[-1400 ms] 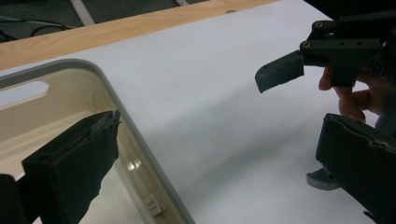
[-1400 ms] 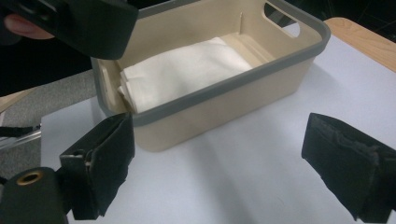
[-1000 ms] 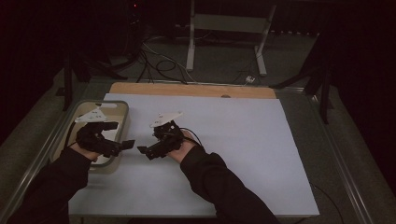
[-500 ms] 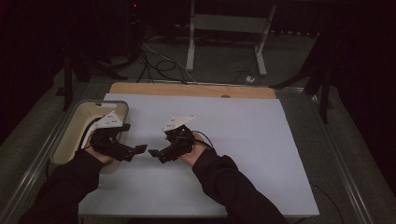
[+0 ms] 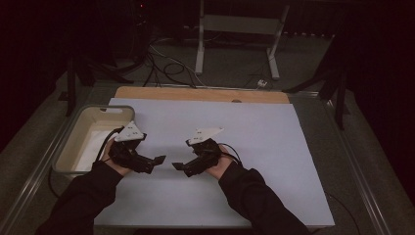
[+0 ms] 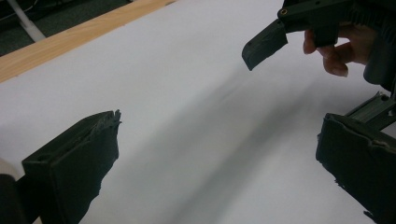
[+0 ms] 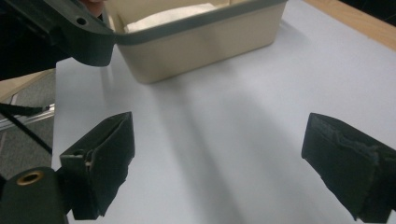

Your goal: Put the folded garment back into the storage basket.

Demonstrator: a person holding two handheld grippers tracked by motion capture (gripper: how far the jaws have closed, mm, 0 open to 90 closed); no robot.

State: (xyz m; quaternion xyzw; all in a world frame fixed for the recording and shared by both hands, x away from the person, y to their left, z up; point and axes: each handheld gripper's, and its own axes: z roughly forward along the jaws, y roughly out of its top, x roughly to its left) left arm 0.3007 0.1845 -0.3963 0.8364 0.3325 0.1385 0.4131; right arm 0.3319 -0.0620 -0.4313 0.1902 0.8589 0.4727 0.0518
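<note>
So the left gripper point(image 5: 159, 160) and the right gripper point(image 5: 177, 166) were both hovering low over the white sheet point(image 5: 274, 147) that covered most of the tabletop point(image 5: 195, 94), tips pointed at each other and only a small gap apart; each one had a pale grey three-cornered plate on top and a black cable trailing back to the hand. Jaws on both were spread wide with nothing between them, just blank sheet in each gripper view.

The nearest thing was the tray point(image 5: 66, 147), a beige plastic bin with a grey rim, rounded corners, sitting at the left edge of the tabletop, just beside the left gripper; in the right gripper view the tray point(image 7: 196, 44) had something white point(image 7: 163, 16) lying in it, looked like cloth or paper, couldn't tell which.

A strip of bare wood showed along the far edge of the tabletop; dark floor with cables and a metal stand point(image 5: 235, 29) beyond that.

No brand, label or writing readable anywhere; too dim up top anyway.
</note>
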